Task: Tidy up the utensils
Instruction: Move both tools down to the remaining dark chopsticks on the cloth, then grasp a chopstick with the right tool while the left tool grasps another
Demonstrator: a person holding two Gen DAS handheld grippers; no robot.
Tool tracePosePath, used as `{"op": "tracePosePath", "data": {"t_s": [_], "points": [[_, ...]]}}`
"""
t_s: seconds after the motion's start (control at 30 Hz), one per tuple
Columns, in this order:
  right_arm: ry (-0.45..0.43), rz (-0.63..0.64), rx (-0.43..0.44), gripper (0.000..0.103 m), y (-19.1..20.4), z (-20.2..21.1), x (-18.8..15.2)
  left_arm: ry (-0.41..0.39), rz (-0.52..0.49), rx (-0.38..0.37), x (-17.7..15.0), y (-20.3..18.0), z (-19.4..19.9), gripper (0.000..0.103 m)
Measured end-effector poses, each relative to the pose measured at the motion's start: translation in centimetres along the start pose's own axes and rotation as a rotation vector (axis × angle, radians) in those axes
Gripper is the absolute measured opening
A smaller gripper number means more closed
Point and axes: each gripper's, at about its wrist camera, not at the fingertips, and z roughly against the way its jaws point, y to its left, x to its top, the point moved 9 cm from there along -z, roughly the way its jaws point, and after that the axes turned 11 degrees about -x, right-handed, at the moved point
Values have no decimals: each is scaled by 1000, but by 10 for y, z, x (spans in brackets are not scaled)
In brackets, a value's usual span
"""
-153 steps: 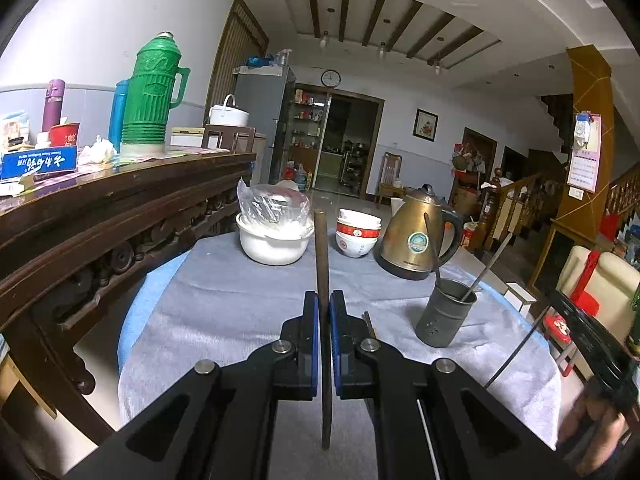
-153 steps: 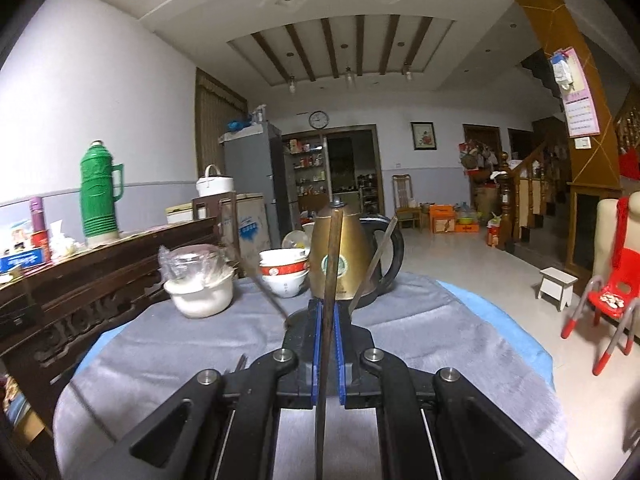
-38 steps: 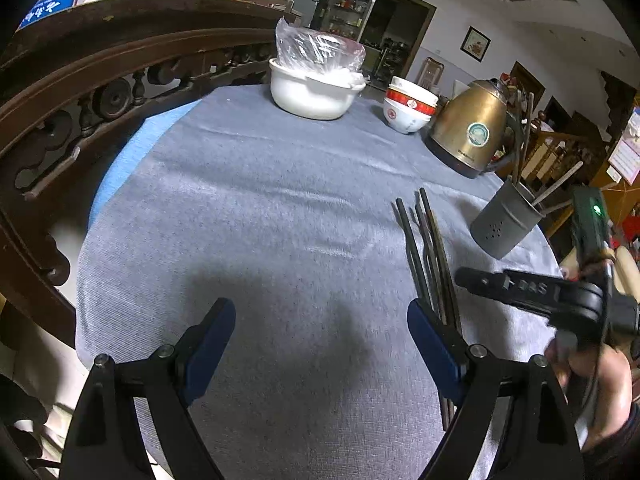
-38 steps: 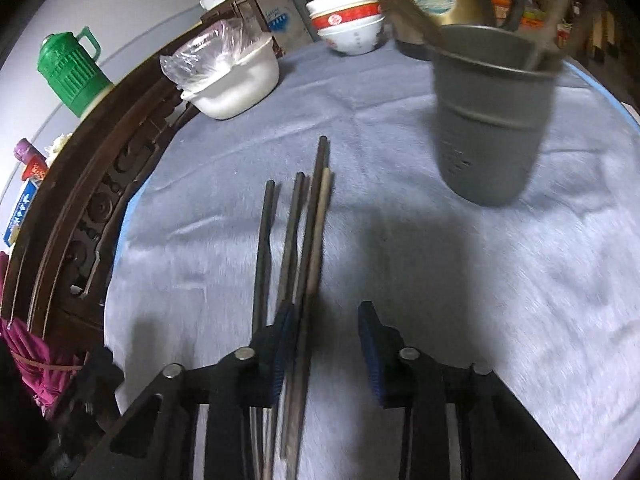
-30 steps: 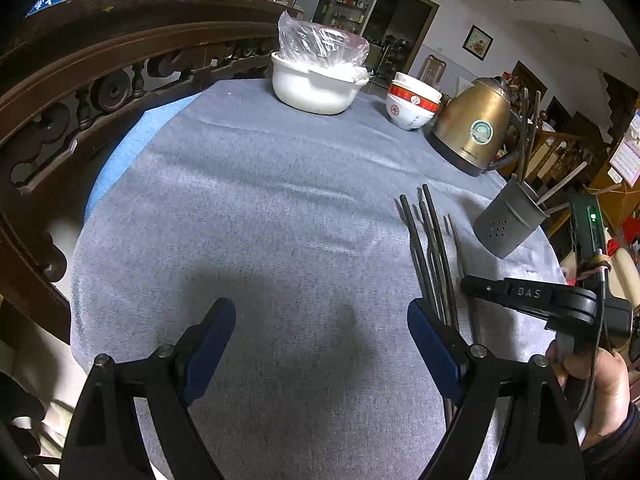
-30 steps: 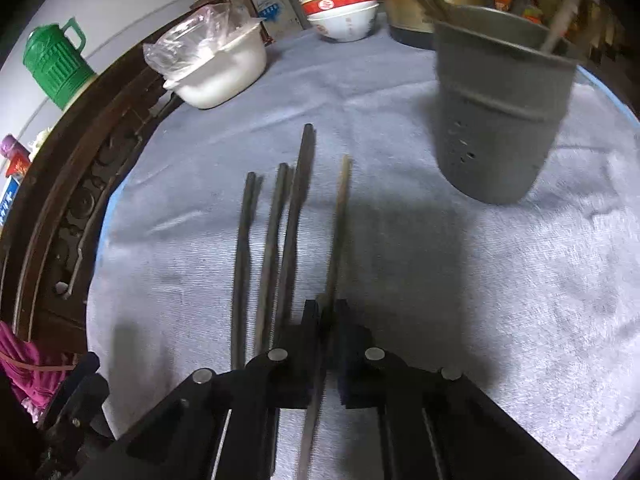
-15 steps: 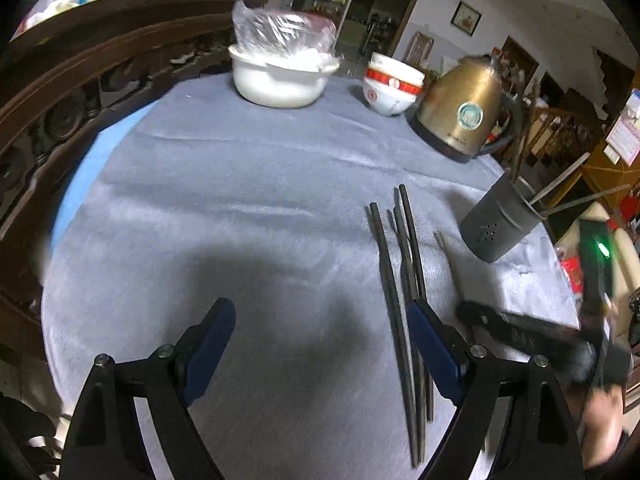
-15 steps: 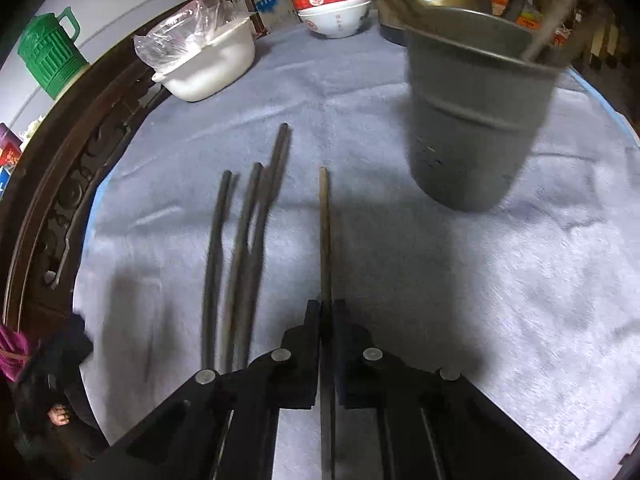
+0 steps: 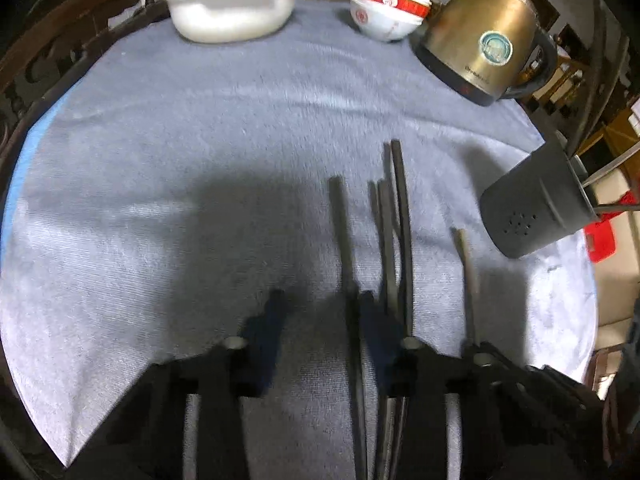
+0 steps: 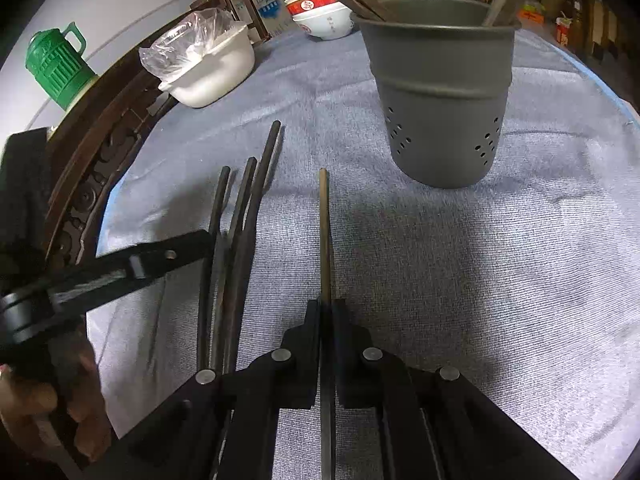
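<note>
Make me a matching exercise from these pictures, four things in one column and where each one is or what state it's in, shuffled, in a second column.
Things
1. pale chopstick
2. grey utensil holder
3. white pot
4. gold kettle

Places or states
A. covered with clear plastic
B. clamped in the right gripper
C. behind the holder, with a round label on its side
D. upright on the grey cloth, sticks already in it

Pairs: 1-B, 2-D, 3-A, 4-C
</note>
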Motion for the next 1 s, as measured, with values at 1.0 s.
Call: {"op": "tracePosePath", "data": {"t_s": [1.0], "points": [[128,147,-117,8,13,-19,30,203,-122,-9,11,19,-21,7]]}}
